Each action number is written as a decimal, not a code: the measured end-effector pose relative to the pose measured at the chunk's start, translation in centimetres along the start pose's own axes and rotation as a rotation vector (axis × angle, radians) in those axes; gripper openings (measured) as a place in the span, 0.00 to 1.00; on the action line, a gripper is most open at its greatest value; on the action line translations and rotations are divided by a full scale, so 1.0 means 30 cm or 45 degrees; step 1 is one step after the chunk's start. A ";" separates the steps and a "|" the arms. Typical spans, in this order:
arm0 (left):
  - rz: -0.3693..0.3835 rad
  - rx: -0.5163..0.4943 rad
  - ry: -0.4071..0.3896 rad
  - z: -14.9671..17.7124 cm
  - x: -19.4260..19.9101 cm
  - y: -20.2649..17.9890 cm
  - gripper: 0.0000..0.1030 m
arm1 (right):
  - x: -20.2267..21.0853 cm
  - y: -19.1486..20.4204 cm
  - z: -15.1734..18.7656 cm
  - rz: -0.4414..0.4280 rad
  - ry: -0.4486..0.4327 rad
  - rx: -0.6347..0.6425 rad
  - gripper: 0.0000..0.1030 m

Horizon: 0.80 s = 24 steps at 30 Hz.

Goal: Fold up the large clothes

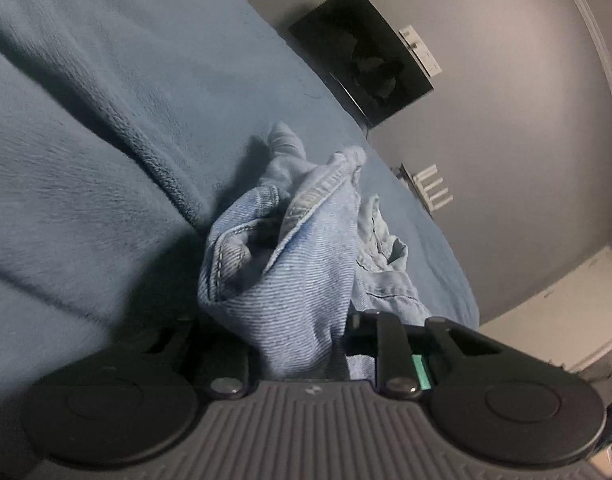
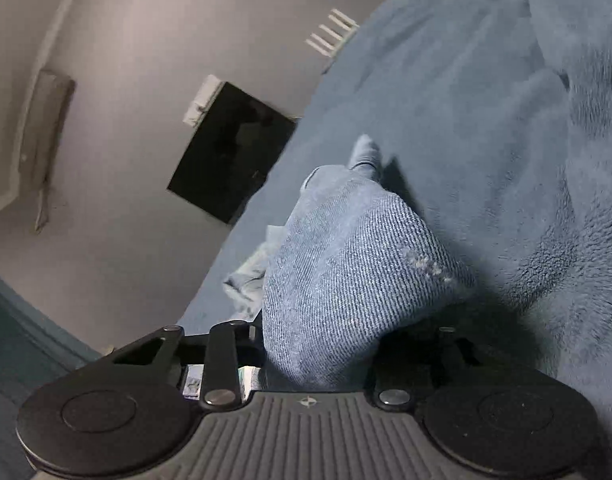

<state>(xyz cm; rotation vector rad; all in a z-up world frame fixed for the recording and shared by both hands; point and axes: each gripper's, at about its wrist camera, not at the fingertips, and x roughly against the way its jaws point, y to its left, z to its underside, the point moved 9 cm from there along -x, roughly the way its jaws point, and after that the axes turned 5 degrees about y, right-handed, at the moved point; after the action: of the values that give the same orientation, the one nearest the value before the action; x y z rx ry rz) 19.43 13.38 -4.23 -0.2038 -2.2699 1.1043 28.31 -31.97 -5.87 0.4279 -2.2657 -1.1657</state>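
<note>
Light blue denim jeans (image 1: 290, 272) are bunched up over a blue fleece blanket (image 1: 86, 160). My left gripper (image 1: 302, 360) is shut on a fold of the denim near a stitched seam, and the cloth hides its fingertips. In the right wrist view, my right gripper (image 2: 318, 364) is shut on another part of the jeans (image 2: 346, 264), which bulges out over the jaws and hides the fingertips. The rest of the garment trails away over the blanket (image 2: 486, 140).
The blanket lies in thick folds and ridges on the bed. A dark wall-mounted screen (image 1: 362, 56) (image 2: 230, 152) hangs on the grey wall beyond the bed edge. A white rack (image 1: 432, 186) (image 2: 332, 32) stands by the bed's far edge.
</note>
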 end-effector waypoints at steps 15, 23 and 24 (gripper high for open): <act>-0.183 -0.218 0.262 0.291 0.401 -0.073 0.19 | 0.431 -0.009 0.226 0.042 0.249 -0.001 0.37; -0.460 -0.387 0.321 0.290 0.457 -0.086 0.45 | 0.610 -0.007 0.244 0.264 0.247 0.195 0.58; -0.482 -0.412 0.290 0.283 0.481 -0.095 0.48 | 0.626 0.010 0.243 0.283 0.232 0.245 0.59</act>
<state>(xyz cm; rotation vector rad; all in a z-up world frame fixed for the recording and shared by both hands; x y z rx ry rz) 3.20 11.40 0.38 -0.0219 -2.1514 0.4928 8.95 -36.63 -2.95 0.3305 -2.2075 -0.7702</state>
